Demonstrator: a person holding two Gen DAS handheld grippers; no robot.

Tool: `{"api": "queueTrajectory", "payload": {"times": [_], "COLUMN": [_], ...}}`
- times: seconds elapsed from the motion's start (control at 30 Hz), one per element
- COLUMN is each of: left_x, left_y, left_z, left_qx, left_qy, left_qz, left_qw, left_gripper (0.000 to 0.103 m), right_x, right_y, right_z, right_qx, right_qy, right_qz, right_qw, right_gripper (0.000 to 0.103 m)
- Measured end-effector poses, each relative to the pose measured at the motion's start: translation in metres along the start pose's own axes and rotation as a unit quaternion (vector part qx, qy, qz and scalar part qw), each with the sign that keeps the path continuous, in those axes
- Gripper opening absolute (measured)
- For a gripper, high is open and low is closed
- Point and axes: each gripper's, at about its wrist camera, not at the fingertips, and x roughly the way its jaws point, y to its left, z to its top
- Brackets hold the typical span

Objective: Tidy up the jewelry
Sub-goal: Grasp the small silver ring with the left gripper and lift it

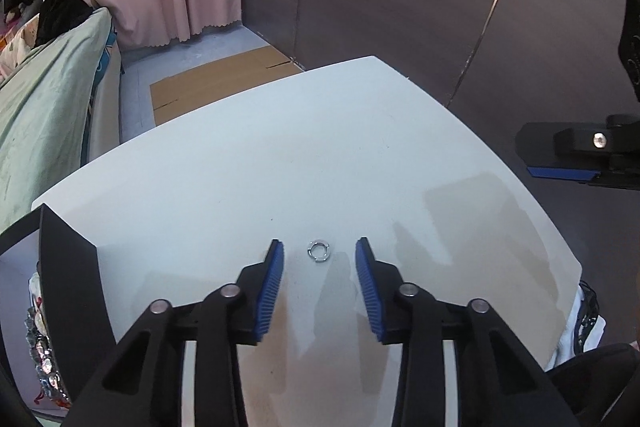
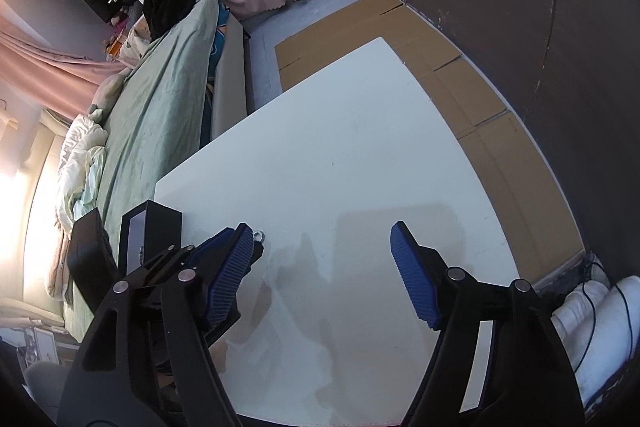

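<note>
From the left wrist camera, the left gripper [image 1: 319, 251] points down at a white table [image 1: 280, 155]. A small silver ring [image 1: 318, 251] lies flat on the tabletop in the gap between the two blue fingertips [image 1: 276, 259]. The pads stand partly open on either side of the ring with bare table showing between each pad and the metal, so nothing is gripped. A black box [image 1: 68, 275] with its lid raised sits at the left edge of the table, with sparkly jewelry [image 1: 44, 355] showing beside it. The right gripper [image 1: 568, 163] juts in from the right edge of the view.

From the right wrist camera, the right gripper [image 2: 324, 239] hangs over an empty stretch of the same table [image 2: 360, 147], its jaws wide apart and holding nothing. The ring [image 2: 259, 236] peeks out just past the tip of its left finger, next to the left gripper [image 2: 224, 247]. The black box [image 2: 156, 227] stands near the table's left edge. A bed with a green sheet [image 2: 160, 99] lies beyond the table.
</note>
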Motion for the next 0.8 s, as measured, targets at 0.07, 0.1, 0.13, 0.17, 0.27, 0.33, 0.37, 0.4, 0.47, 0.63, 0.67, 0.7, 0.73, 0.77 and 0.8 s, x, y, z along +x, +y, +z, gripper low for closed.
{"api": "queueTrajectory", "payload": {"times": [0.07,0.1,0.13,0.17,0.27,0.33,0.37,0.4,0.47,0.63,0.67,0.7,0.73,0.77,0.8], "left_x": [0.003,0.004,0.004,0.006,0.008,0.009,0.01,0.009,0.008,-0.012,-0.02,-0.025,-0.034,-0.041,-0.047], "left_y": [0.001,0.001,0.0,0.0,-0.004,-0.012,-0.014,-0.014,-0.012,-0.011,-0.01,-0.008,-0.005,-0.002,0.001], "left_z": [0.001,0.001,0.0,0.001,-0.002,-0.003,-0.003,-0.004,-0.003,-0.001,0.0,-0.001,0.0,0.0,0.001], "left_qx": [-0.007,-0.012,-0.013,-0.015,-0.011,0.01,0.016,0.014,0.006,0.008,0.008,0.006,0.003,-0.002,-0.006], "left_qy": [-0.005,-0.008,-0.009,-0.01,-0.005,-0.006,-0.006,-0.006,-0.003,-0.024,-0.03,-0.034,-0.039,-0.044,-0.049], "left_qz": [0.004,0.004,0.004,0.003,0.001,0.027,0.039,0.037,0.026,0.027,0.027,0.027,0.026,0.025,0.025], "left_qw": [1.0,0.9999,0.9999,0.9998,0.9999,0.9996,0.9991,0.9992,0.9996,0.9993,0.9992,0.9991,0.9989,0.9987,0.9985], "left_gripper": [0.029,0.029,0.029,0.029,0.026,0.02,0.012,0.011,0.011,0.01,0.011,0.01,0.01,0.011,0.011], "right_x": [0.0,0.0,0.0,0.0,0.0,0.0,0.0,0.0,0.0,0.0,0.0,0.0,-0.001,-0.001,-0.002], "right_y": [0.0,0.0,0.001,0.001,0.003,0.005,0.006,0.007,0.007,0.011,0.013,0.016,0.019,0.023,0.025], "right_z": [0.001,0.0,0.0,0.0,0.0,-0.001,-0.001,-0.001,0.0,0.001,0.002,0.002,0.002,0.001,0.001], "right_qx": [-0.001,-0.001,-0.002,-0.002,-0.004,-0.005,-0.006,-0.006,-0.006,-0.006,-0.008,-0.011,-0.014,-0.016,-0.017], "right_qy": [0.0,0.0,0.0,0.0,0.0,0.002,0.002,0.002,0.002,0.002,0.003,0.002,0.001,0.0,-0.002], "right_qz": [0.0,0.0,0.0,0.0,0.0,-0.001,-0.002,-0.002,-0.003,-0.003,-0.003,-0.002,0.0,0.001,0.002], "right_qw": [1.0,1.0,1.0,1.0,1.0,1.0,1.0,1.0,1.0,1.0,1.0,1.0,1.0,1.0,1.0], "right_gripper": [0.071,0.071,0.071,0.071,0.071,0.07,0.068,0.067,0.067,0.066,0.065,0.065,0.065,0.065,0.065]}}
